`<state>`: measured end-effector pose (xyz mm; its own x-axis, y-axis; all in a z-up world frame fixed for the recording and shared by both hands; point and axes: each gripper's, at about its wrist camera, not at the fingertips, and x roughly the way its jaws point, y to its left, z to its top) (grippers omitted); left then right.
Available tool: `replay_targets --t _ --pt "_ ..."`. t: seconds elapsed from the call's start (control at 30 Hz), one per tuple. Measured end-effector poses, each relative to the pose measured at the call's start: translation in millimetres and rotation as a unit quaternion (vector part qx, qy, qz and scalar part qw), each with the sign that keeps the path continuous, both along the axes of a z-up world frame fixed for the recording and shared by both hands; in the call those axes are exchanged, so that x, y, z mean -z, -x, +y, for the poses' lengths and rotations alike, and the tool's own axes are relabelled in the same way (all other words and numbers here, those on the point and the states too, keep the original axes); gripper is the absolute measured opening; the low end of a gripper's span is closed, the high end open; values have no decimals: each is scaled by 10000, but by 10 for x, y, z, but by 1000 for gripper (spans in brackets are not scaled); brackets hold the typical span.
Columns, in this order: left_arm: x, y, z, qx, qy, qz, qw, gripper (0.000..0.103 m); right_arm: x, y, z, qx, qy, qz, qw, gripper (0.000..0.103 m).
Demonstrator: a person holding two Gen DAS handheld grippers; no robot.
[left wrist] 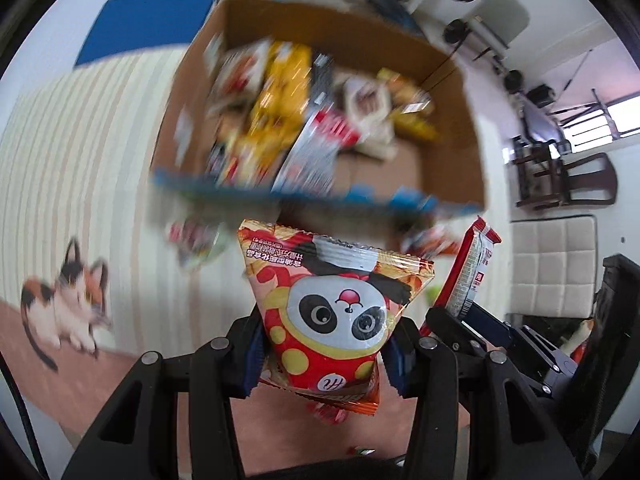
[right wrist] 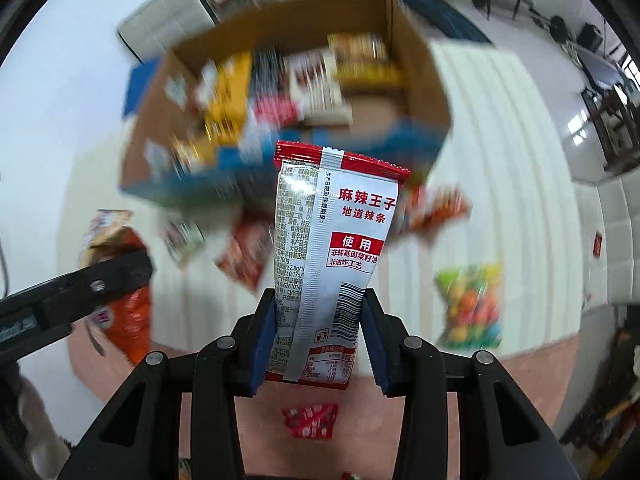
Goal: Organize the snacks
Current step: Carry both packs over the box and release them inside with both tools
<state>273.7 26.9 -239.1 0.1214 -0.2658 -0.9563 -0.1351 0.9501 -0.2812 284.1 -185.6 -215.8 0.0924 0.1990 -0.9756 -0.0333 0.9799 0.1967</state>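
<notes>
Carrying two packets at once was the step in hand: the left claw (left wrist: 326, 354) was clamped on a red-and-orange foil packet printed with a panda face (left wrist: 334, 316), the right claw (right wrist: 318, 346) on a silver-and-red spicy-strip sachet (right wrist: 334, 248). Ahead of both claws sat the open cardboard box (right wrist: 416, 80), already holding snacks. Next, I judged, each claw needed to reach over the box rim before letting go.

Left tool (left wrist: 326, 354) and right tool (right wrist: 318, 342): black linkage arms, silver rivets, blue pads (right wrist: 264, 340)
</notes>
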Motion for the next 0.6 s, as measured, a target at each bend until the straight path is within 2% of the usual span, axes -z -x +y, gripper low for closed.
replay_targets --t 0.1,0.2,0.27,0.47,0.6 --pt "-120 -455 -44 59 202 -22 9998 46 -307 -435 -117 42 -144 -360 9992 44" --pt "-102 -847 -65 81 347 117 9993 46 -501 -823 -155 -5 22 -788 9969 44" --pt "-15 -1083 -79 79 458 236 9986 46 -527 -1122 -163 4 53 -877 9961 44" --pt "324 -1536 -184 115 597 735 9954 46 -297 -1586 -191 -181 301 -742 9966 44" --pt "547 -1683 -277 166 733 1025 9919 46 147 -1789 -197 -357 368 -422 9978 44"
